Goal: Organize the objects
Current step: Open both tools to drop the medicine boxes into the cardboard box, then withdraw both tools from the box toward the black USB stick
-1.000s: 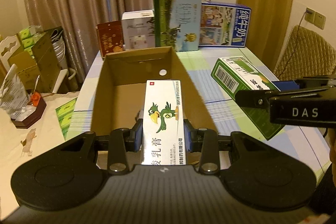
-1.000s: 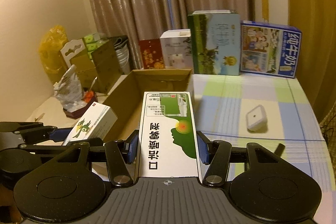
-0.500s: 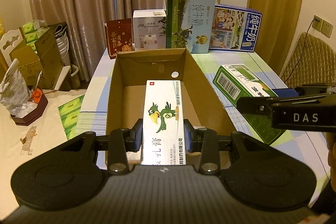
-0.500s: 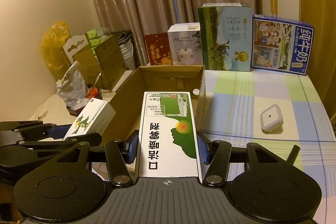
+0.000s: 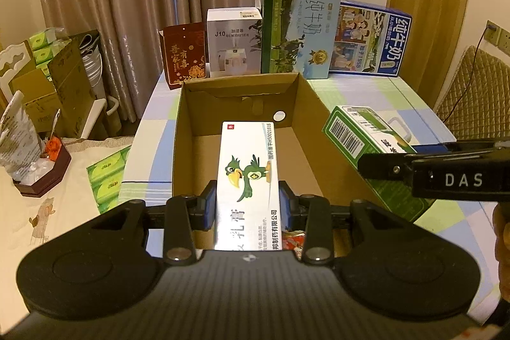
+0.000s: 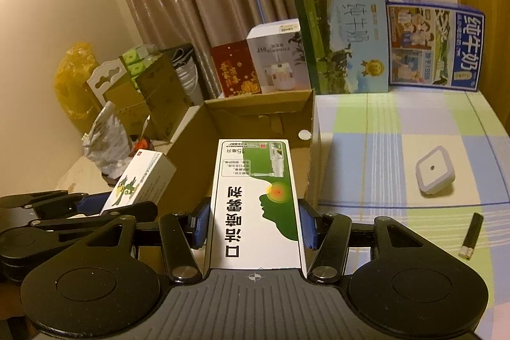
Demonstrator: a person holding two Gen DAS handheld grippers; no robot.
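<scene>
Now glossy parrot carton [image 5: 248, 180] pinched in left jaws, green-white carton [image 6: 256, 203] in right, above corrugated box [image 5: 183, 129]

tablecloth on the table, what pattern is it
The tablecloth is a check of pale green, blue, lilac and white squares, clearest in the right wrist view.

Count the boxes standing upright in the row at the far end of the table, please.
4: red box, white humidifier box, tall milk carton, blue milk carton, left to right. Others may hide behind.
</scene>
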